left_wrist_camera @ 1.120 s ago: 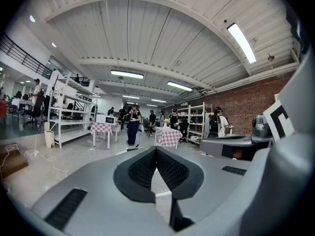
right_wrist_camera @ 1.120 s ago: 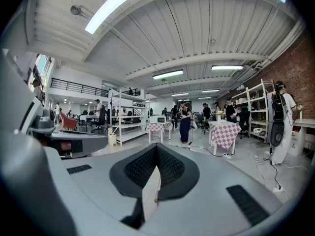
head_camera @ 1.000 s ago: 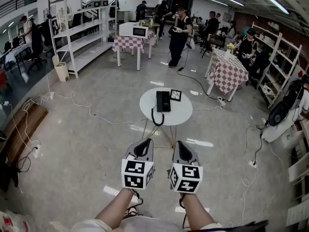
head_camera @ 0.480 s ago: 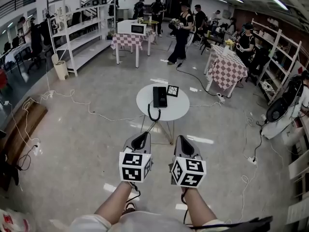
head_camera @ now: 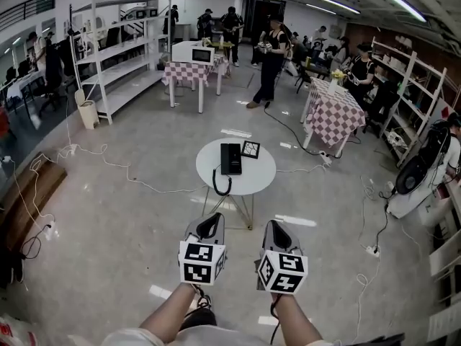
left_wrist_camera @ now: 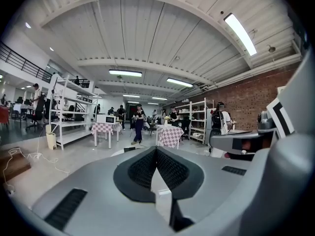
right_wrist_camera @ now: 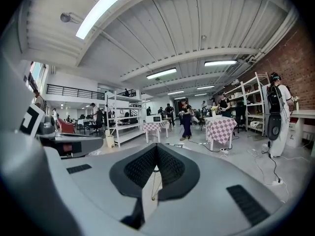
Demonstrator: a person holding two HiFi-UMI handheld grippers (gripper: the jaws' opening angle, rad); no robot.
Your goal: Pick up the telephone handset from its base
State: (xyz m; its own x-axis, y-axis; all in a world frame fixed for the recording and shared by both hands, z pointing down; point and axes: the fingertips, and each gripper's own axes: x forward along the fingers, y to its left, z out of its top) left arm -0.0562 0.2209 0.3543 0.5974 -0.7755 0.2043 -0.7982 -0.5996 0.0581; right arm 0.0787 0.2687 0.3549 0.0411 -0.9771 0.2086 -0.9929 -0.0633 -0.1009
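Note:
A black telephone lies on the small round white table, handset resting on its base. Its coiled cord hangs over the table's near edge. A square marker card lies beside the phone. My left gripper and right gripper are held side by side in the air, well short of the table and pointing toward it. In the left gripper view the left gripper has its pads meeting, with nothing between them. The right gripper looks the same in its own view.
Cables trail over the floor on the left, and another cable runs on the right. Checkered tables stand behind the round one, with white shelving at the back left. Several people stand further back.
Both grippers stay side by side and shut. The round table has shifted slightly left in the head view. The people at the back have moved.

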